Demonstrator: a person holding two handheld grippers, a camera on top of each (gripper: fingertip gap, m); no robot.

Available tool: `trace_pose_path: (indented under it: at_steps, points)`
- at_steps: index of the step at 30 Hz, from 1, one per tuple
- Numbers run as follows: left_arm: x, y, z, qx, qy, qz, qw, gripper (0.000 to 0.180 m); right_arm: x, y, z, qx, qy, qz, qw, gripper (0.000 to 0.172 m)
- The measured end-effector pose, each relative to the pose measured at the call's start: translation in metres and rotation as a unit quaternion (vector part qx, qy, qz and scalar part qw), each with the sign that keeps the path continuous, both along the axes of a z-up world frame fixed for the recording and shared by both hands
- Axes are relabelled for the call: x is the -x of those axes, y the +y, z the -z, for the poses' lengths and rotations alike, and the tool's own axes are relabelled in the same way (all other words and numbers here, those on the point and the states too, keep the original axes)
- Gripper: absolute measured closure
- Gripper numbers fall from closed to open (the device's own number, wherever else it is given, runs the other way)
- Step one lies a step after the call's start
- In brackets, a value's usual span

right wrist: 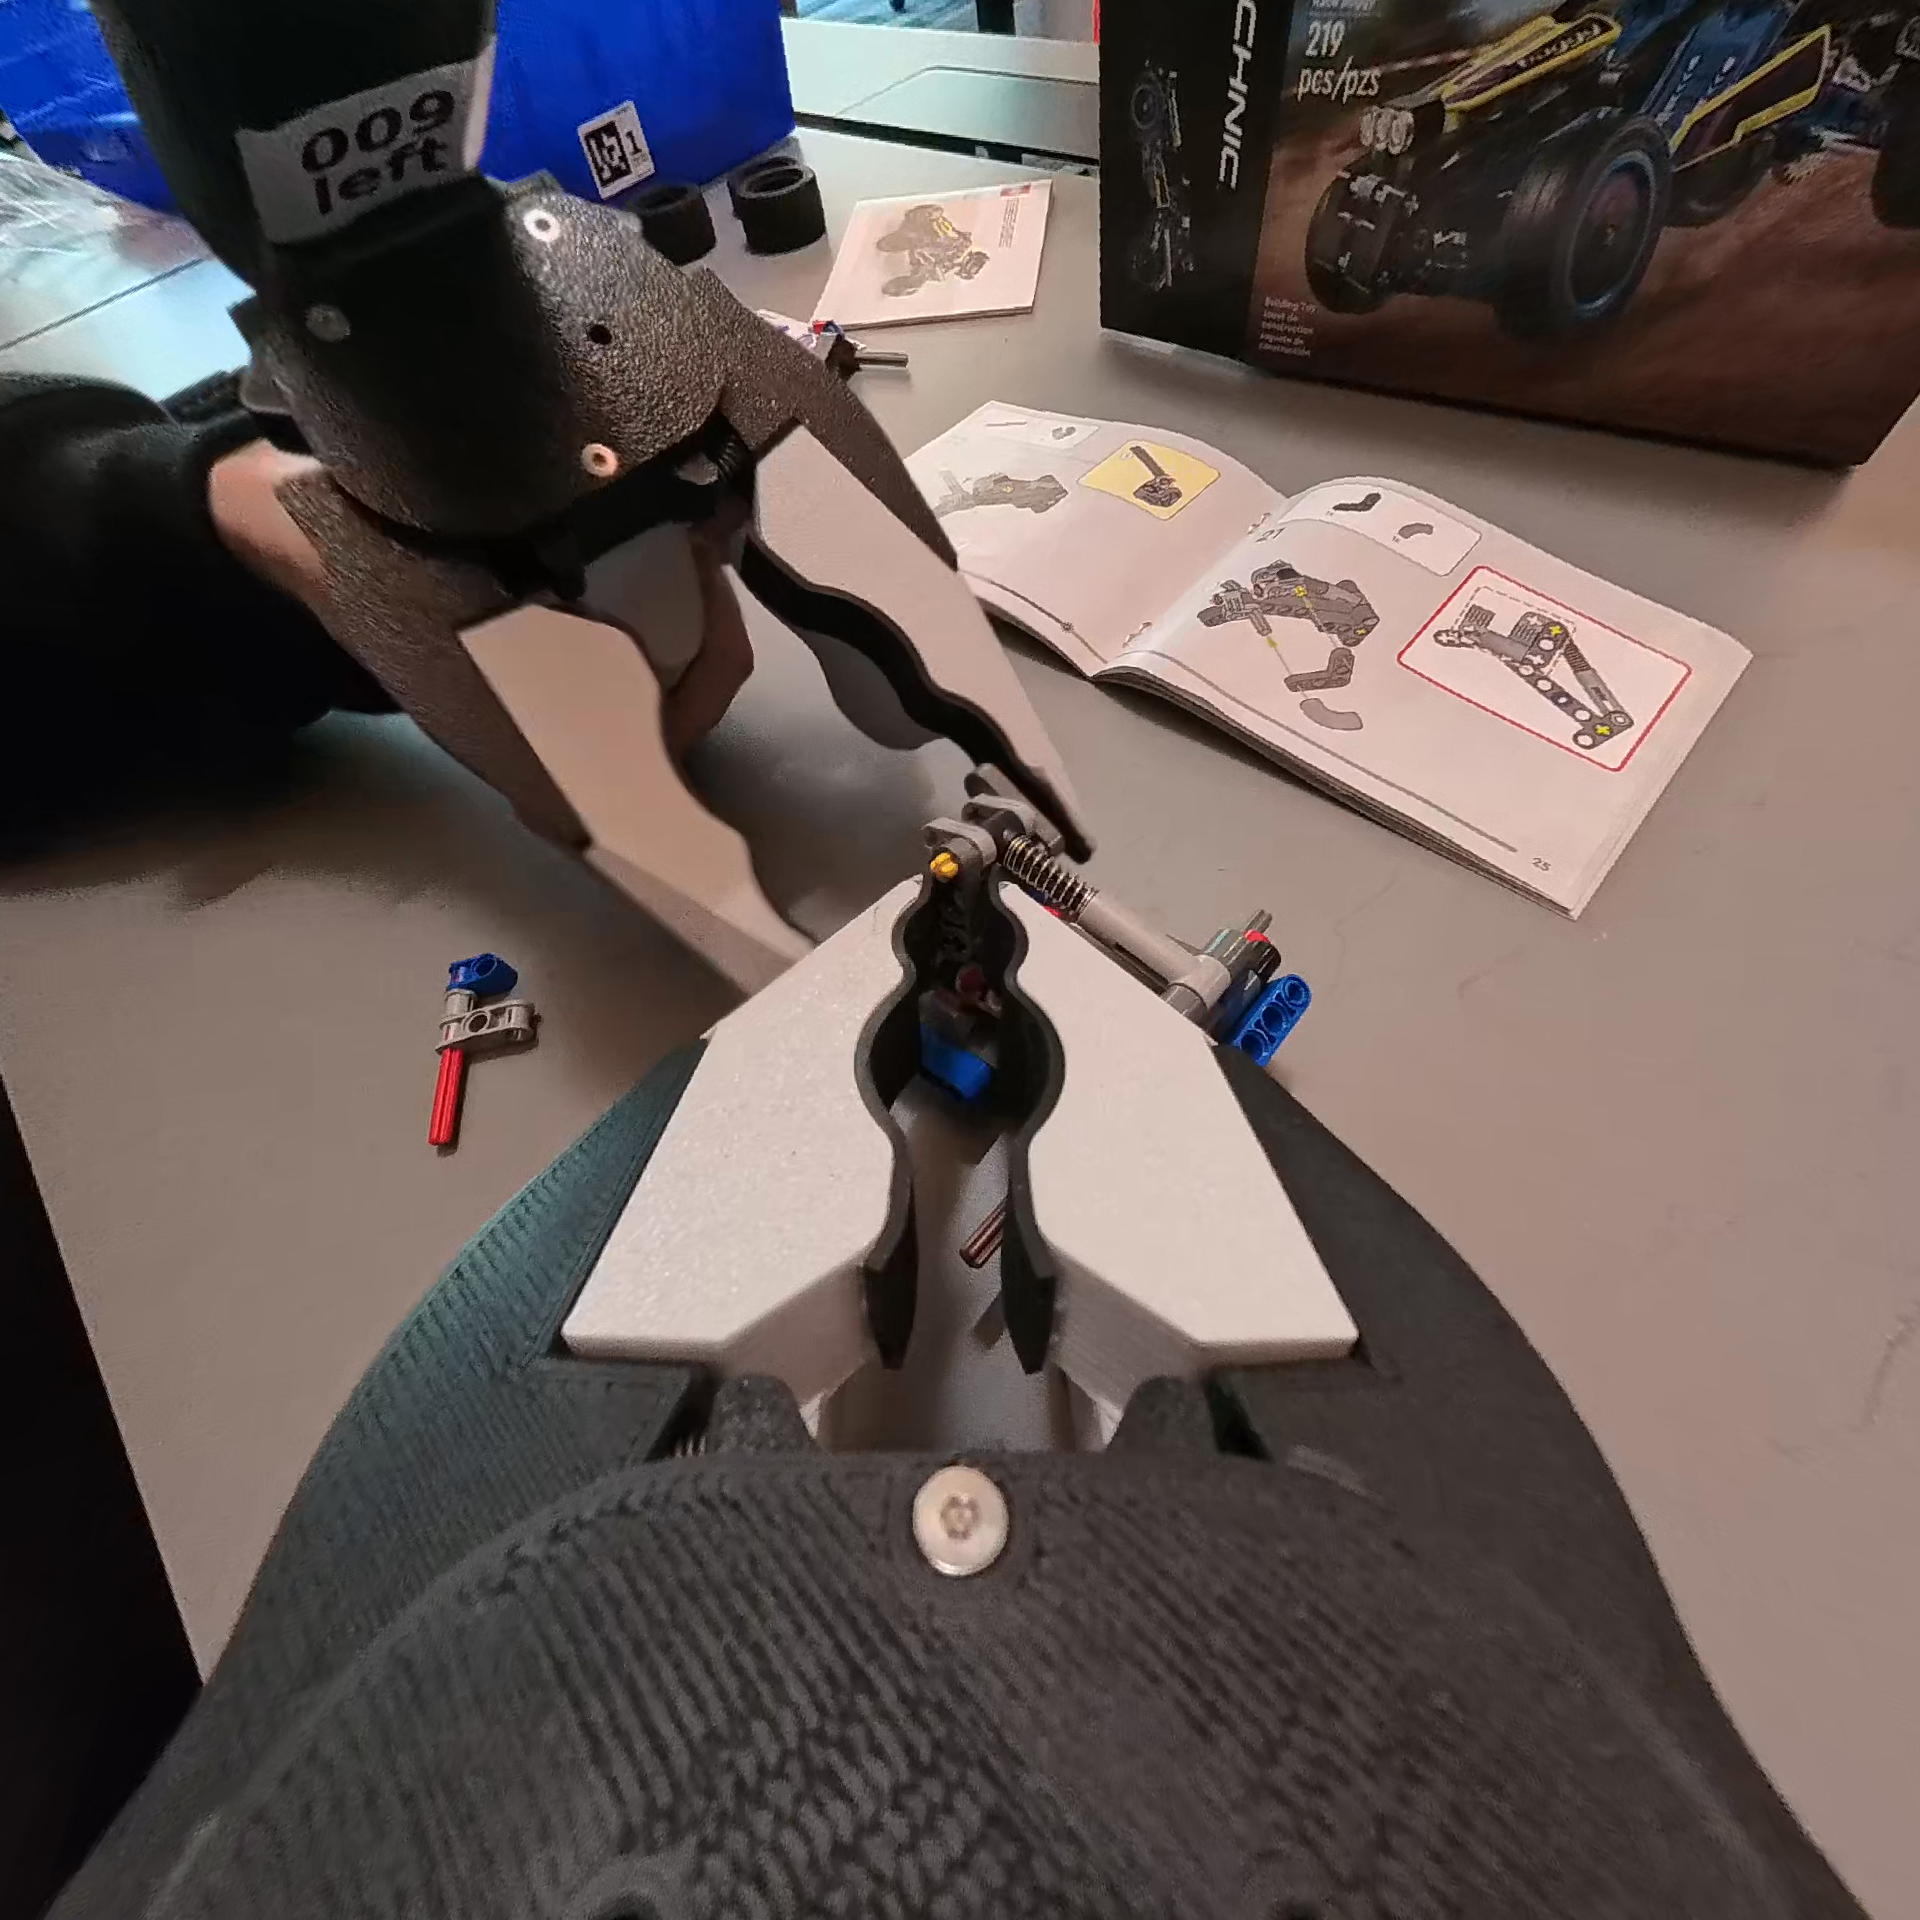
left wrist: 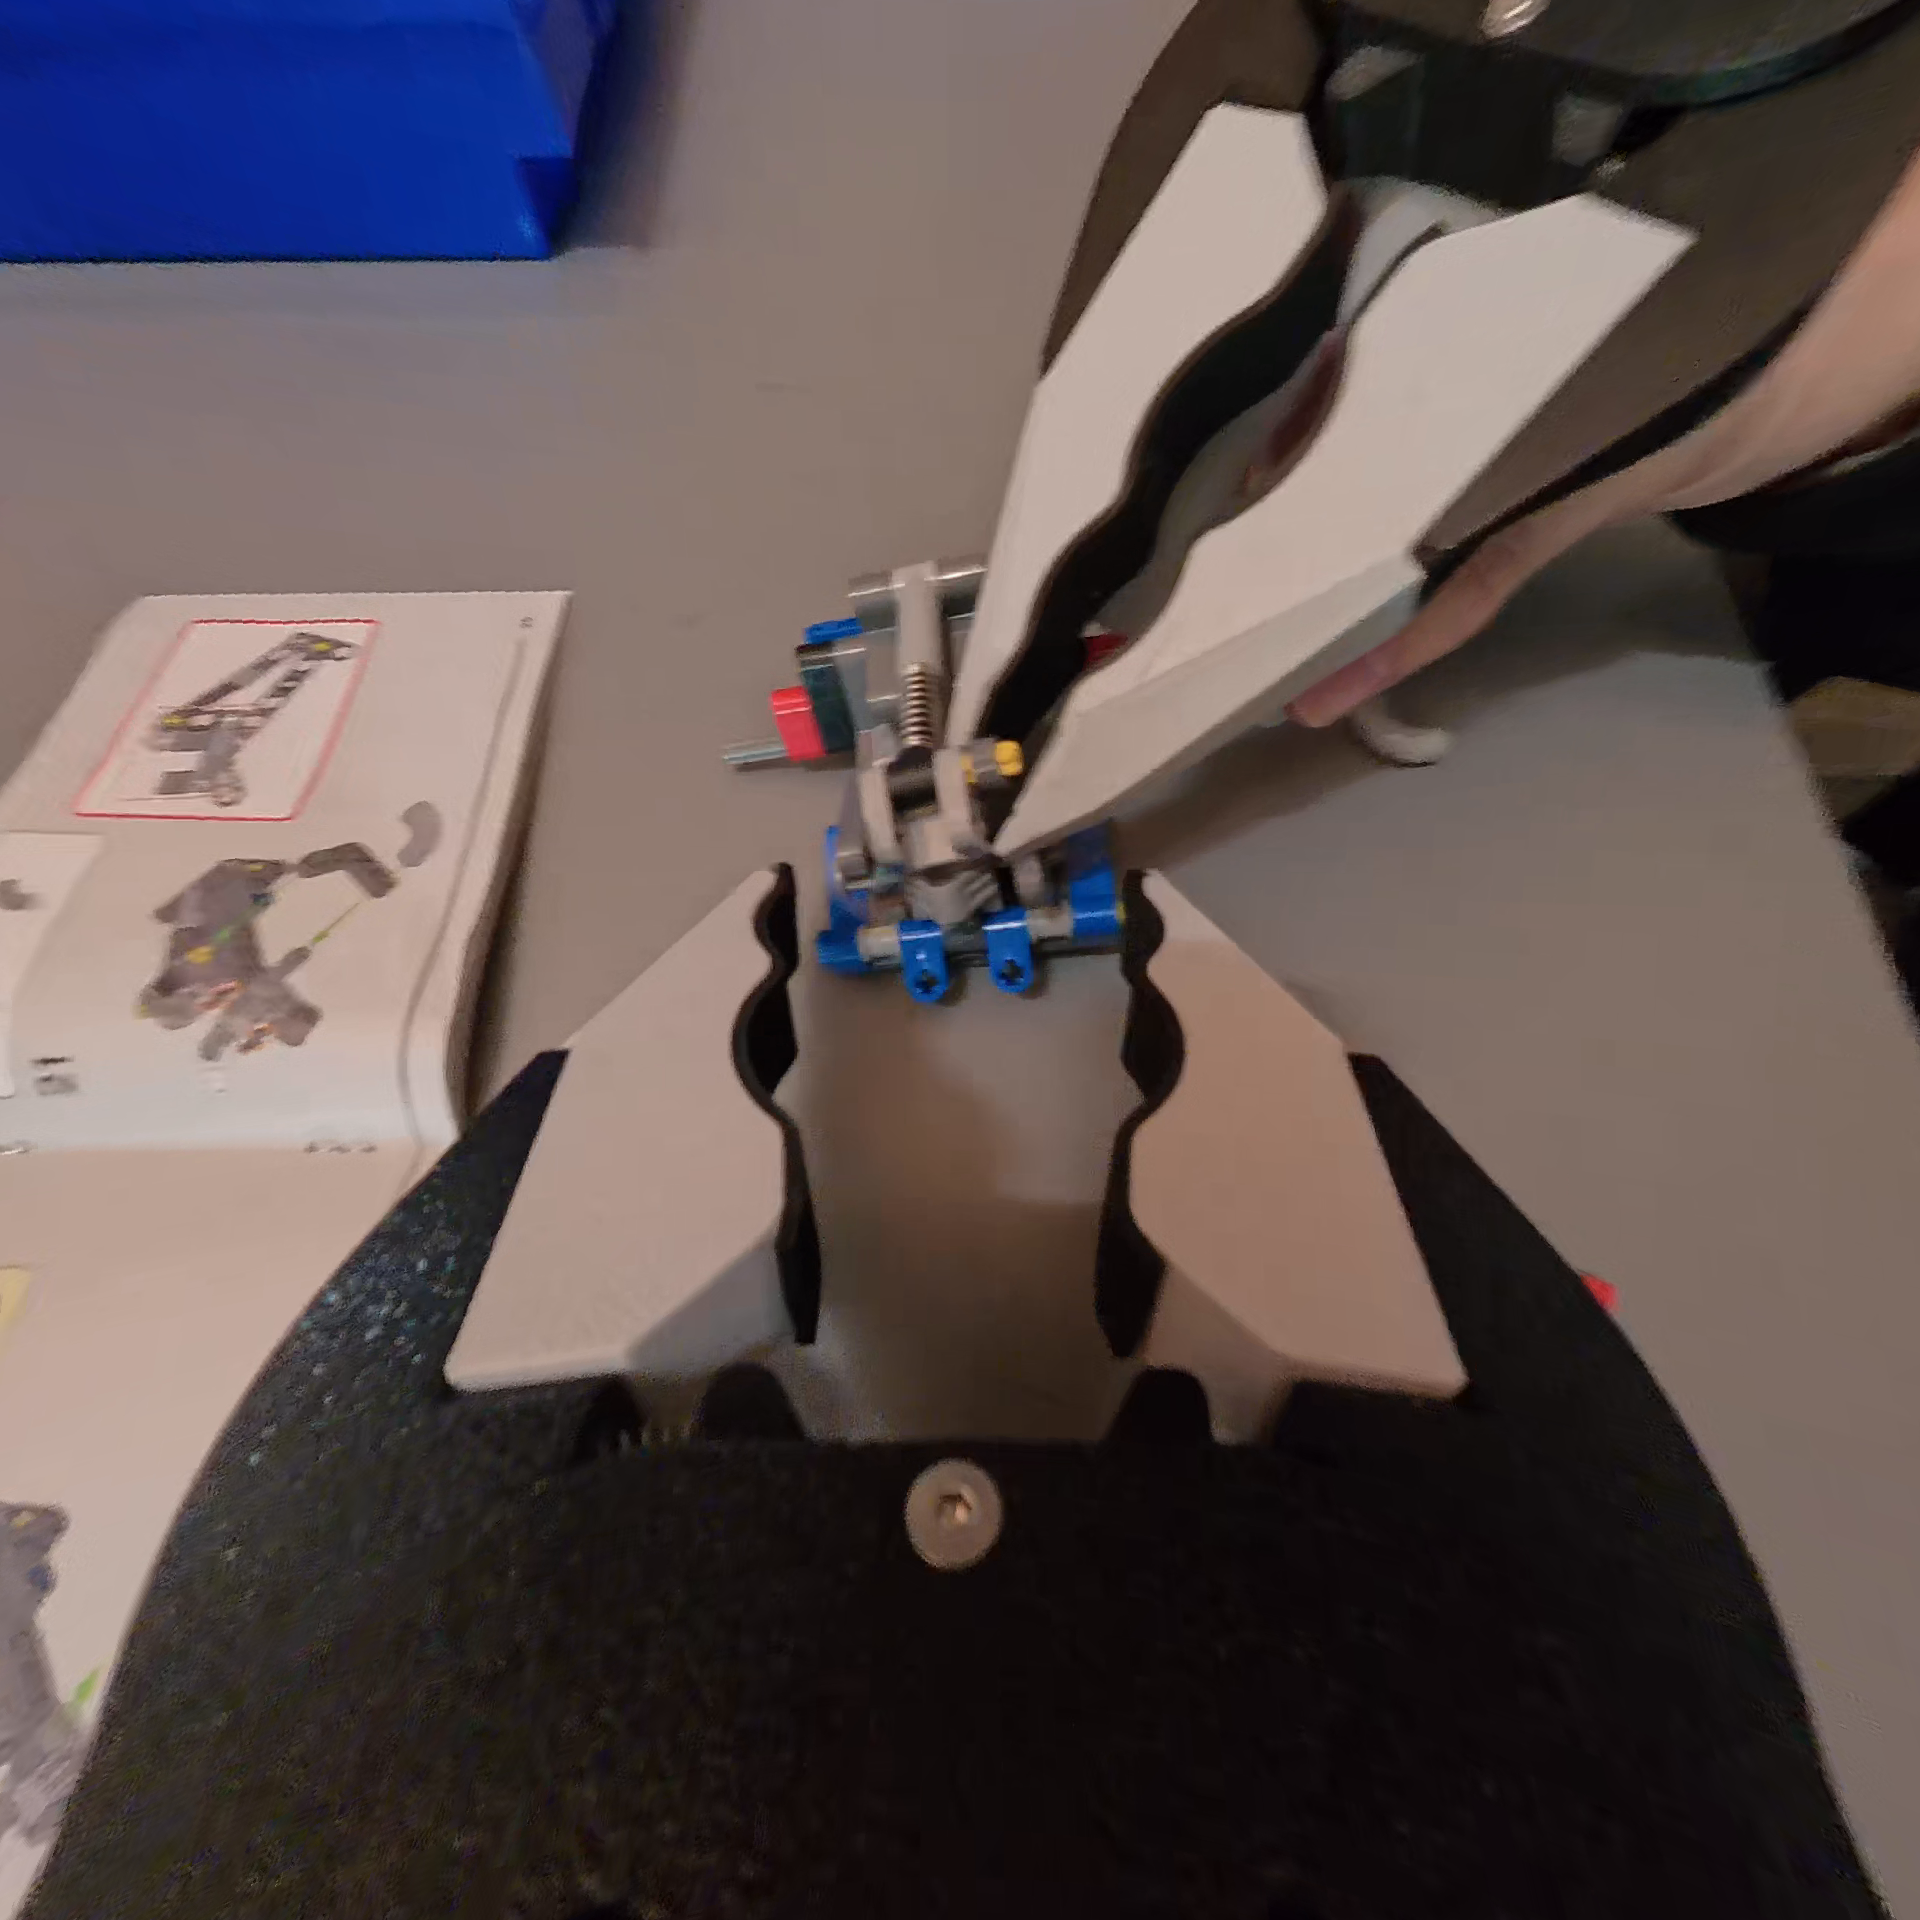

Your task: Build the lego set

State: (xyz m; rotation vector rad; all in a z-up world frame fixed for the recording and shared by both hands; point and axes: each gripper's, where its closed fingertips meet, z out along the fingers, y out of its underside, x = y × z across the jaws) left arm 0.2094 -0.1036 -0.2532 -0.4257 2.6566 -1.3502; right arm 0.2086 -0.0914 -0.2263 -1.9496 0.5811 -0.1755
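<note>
Right hand-held gripper (right wrist: 951, 904) clamps a grey and blue brick assembly (left wrist: 940, 873) on the bench (left wrist: 1455, 1039); left hand-held gripper (left wrist: 961, 914) spread wide, straddling its blue end; booklet (left wrist: 260, 862) left.

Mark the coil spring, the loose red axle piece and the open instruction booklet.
Coil spring (right wrist: 1051, 881): right wrist view, middle of the coils.
Red axle piece (right wrist: 449, 1093): right wrist view, its red shaft.
Instruction booklet (right wrist: 1382, 665): right wrist view, bare part of the right-hand page.
</note>
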Motion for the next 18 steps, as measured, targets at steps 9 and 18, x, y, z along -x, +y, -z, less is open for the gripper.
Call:
trace_pose_path:
  at_steps: [9,18]
  points:
    - [-0.0024,-0.0002,0.0103,-0.044,-0.03,0.009,0.999,0.13,0.0074,-0.0013,0.0073,0.024,0.006,-0.032,0.999,0.166]
    - [-0.0008,-0.002,0.0094,-0.037,-0.022,0.011,0.999,0.13,0.0061,-0.0064,0.0035,0.105,-0.072,-0.072,0.989,0.166]
